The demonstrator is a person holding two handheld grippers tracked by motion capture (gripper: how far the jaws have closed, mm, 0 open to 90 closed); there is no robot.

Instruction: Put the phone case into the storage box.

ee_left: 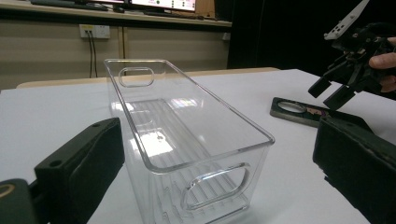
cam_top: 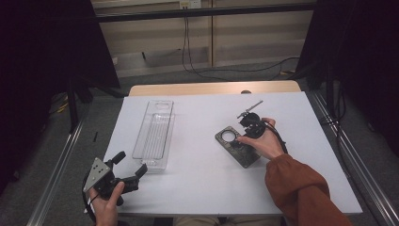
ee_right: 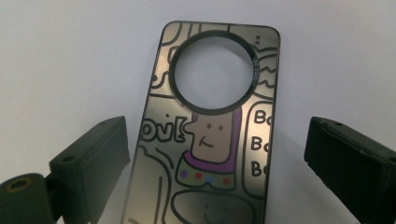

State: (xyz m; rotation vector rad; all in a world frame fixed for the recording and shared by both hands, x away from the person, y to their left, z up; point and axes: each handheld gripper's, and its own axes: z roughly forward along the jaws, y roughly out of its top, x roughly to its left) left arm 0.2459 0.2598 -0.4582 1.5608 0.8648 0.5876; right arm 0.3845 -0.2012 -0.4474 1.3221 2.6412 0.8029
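Phone case (ee_right: 205,135) lies flat right of the bin (cam_top: 154,134). My right gripper (ee_right: 210,154) hangs over it, jaws open. Left gripper (cam_top: 126,165), open too, waits near the bin. Thin case could slip when I pinch.

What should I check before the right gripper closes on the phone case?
1. Right gripper open: ok.
2. Phone case lies between its fingers: ok.
3. Case flat on the table: ok.
4. Fingers low enough to catch the thin case edges: cannot tell.
5. Clear bin upright, with nothing in it: ok.
6. Left gripper open, apart from the bin: ok.
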